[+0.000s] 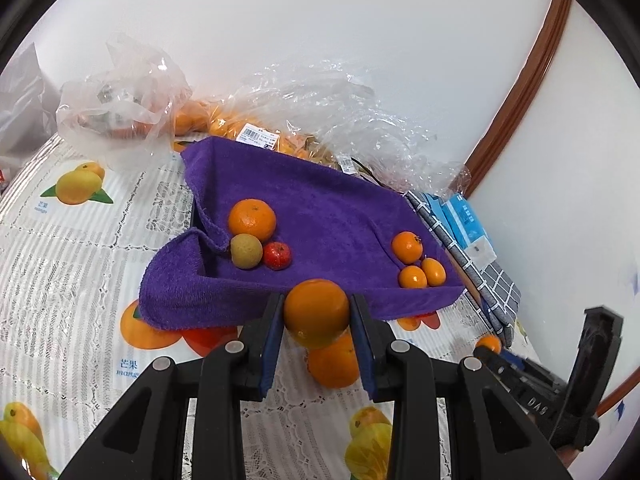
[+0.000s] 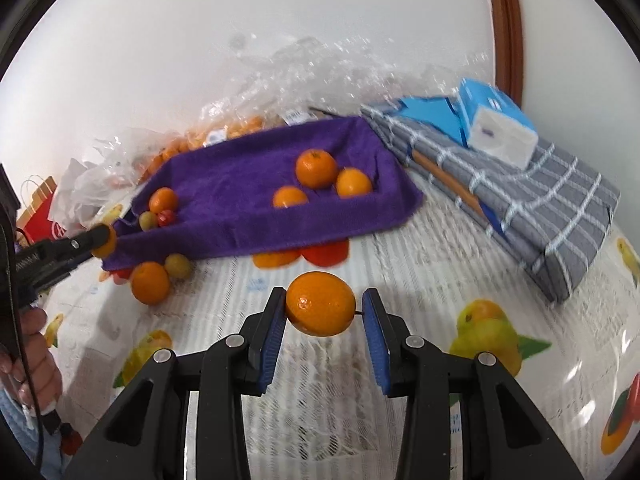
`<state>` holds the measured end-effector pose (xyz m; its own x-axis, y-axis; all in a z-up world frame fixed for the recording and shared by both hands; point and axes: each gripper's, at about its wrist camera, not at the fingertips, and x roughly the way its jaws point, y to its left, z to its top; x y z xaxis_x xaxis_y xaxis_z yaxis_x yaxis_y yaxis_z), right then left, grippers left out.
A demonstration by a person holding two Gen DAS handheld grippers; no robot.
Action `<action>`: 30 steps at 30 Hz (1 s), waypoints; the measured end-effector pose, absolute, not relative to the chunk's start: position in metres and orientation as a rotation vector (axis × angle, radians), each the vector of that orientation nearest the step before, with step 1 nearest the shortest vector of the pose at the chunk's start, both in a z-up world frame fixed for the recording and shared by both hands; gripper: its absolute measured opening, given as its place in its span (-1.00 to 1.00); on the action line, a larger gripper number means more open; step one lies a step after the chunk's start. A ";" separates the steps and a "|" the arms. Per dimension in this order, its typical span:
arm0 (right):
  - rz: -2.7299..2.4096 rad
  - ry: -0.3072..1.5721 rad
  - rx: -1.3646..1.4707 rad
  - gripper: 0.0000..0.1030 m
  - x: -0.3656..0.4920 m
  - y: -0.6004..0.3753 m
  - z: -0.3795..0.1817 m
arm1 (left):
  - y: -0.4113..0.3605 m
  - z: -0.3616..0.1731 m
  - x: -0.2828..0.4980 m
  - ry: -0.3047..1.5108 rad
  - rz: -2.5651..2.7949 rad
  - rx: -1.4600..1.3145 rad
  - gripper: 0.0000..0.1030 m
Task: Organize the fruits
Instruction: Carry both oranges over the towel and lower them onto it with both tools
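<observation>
My left gripper (image 1: 316, 305) is shut on an orange (image 1: 316, 314), held just before the near edge of the purple towel (image 1: 320, 208) that lines a tray. A second orange (image 1: 334, 364) lies on the table beneath it. On the towel's left sit an orange (image 1: 252, 219), a green-brown fruit (image 1: 246, 251) and a small red fruit (image 1: 277, 255); three small oranges (image 1: 414, 264) cluster at its right. My right gripper (image 2: 324, 300) is shut on an orange (image 2: 320, 309) above the tablecloth, short of the towel (image 2: 240, 184). An orange (image 2: 150, 282) and a green-brown fruit (image 2: 178, 265) lie loose by the towel's left corner.
Clear plastic bags (image 1: 320, 112) with more oranges stand behind the tray against the wall. A grey checked bundle (image 2: 540, 208) with blue tissue packs (image 2: 496, 124) lies to the right. A red paper bag (image 2: 40, 204) is at far left. A hand (image 2: 36, 360) holds the left gripper.
</observation>
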<state>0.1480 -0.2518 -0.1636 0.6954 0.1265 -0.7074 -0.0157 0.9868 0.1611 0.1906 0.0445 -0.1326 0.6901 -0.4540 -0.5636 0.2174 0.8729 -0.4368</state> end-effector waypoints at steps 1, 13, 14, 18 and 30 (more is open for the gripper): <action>0.087 0.786 0.149 -0.25 0.150 -0.251 -0.158 | 0.044 -0.133 0.191 0.718 -0.384 -0.352 -0.39; 0.139 0.702 0.197 -0.25 0.196 -0.247 -0.125 | 0.056 -0.130 0.191 0.692 -0.356 -0.390 -0.39; 0.138 0.699 0.199 -0.25 0.201 -0.248 -0.124 | 0.058 -0.129 0.192 0.689 -0.348 -0.394 -0.39; 0.141 0.692 0.207 -0.25 0.221 -0.254 -0.117 | 0.065 -0.120 0.194 0.681 -0.326 -0.412 -0.39; 0.153 0.730 0.226 -0.25 0.274 -0.270 -0.142 | 0.022 -0.099 0.246 0.698 -0.324 -0.366 -0.39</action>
